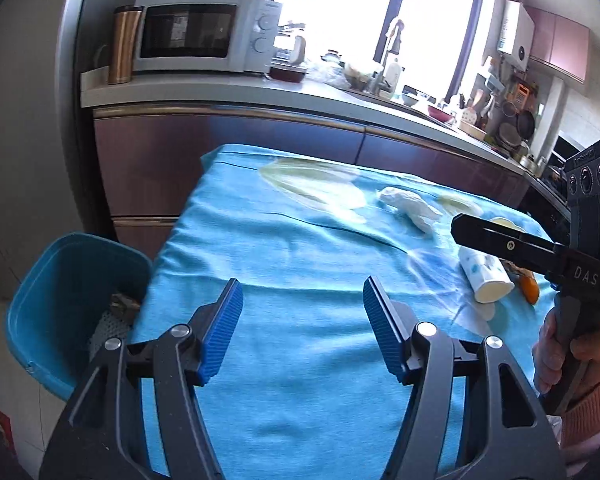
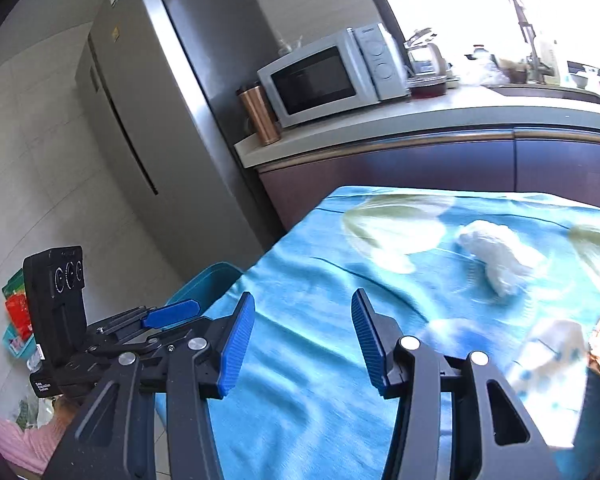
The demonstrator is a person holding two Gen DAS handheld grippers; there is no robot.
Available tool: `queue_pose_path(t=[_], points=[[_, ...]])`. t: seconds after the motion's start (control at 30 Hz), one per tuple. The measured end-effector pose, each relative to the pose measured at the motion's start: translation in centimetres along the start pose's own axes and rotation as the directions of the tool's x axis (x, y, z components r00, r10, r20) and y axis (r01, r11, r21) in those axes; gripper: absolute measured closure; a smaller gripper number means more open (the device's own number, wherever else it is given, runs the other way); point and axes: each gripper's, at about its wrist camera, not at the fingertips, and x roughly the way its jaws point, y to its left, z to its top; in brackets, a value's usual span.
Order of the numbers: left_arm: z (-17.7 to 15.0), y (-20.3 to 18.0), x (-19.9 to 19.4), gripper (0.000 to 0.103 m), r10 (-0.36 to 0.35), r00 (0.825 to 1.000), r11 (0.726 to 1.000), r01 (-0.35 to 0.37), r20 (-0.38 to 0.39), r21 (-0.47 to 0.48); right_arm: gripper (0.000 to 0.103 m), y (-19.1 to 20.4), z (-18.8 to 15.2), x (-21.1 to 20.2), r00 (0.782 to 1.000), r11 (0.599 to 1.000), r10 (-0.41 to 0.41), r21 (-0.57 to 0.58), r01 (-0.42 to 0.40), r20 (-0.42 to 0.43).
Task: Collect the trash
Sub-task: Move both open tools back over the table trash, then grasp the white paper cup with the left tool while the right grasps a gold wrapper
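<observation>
A table with a blue cloth (image 1: 300, 300) holds trash: a crumpled white tissue (image 1: 410, 206), a paper cup (image 1: 486, 276) lying on its side, and an orange scrap (image 1: 530, 288) behind it. A blue bin (image 1: 60, 300) stands at the table's left edge with some trash inside. My left gripper (image 1: 302, 328) is open and empty above the cloth's near left part. My right gripper (image 2: 302, 340) is open and empty above the cloth; it shows side-on in the left wrist view (image 1: 460, 226). The tissue (image 2: 496, 256) and the cup (image 2: 552, 352) lie to its right.
A kitchen counter (image 1: 220, 92) runs behind the table with a microwave (image 1: 204, 34), a copper tumbler (image 1: 122, 44) and dishes by the sink. A grey fridge (image 2: 160, 100) stands at the left. Packets (image 2: 18, 308) lie on the floor at the left.
</observation>
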Motion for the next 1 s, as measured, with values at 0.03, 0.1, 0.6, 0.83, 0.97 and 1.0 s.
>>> queue_pose_path(t=[0.03,0.1,0.6,0.83,0.97,1.0], points=[[-0.1,-0.9,0.5,0.041,-0.024,1.000,1.000,0.024,-0.011,0.008,0.055,-0.7,-0.3,-0.9,1.000,1.000,-0.027,0.006,0.027,0.009],[-0.4,-2.5,1.3,0.041,-0.065,0.997,0.997,0.066,-0.034,0.028,0.055,-2.2,-0.8,-2.9,0.995,0.996,-0.093,0.016,0.093,0.028],[-1.7,-13.2,7.0,0.042,-0.226,0.957,0.951,0.257,-0.183,0.170,0.055,-12.1,-5.1,-12.3,0.877,0.876,-0.478,0.101,0.472,0.043],[-2.0,-15.4,9.2,0.046,-0.225,0.942,0.946,0.273,-0.250,0.175,0.055,-12.8,-6.3,-11.4,0.858,0.857,-0.514,0.042,0.514,0.004],[-2.2,-16.1,10.5,0.051,-0.216,0.934,0.947,0.272,-0.285,0.171,0.055,-12.8,-6.6,-10.6,0.838,0.838,-0.546,-0.016,0.546,-0.008],[-2.2,-16.3,10.8,0.053,-0.220,0.930,0.947,0.277,-0.295,0.166,0.055,-12.8,-6.7,-10.5,0.830,0.829,-0.558,-0.032,0.558,-0.012]])
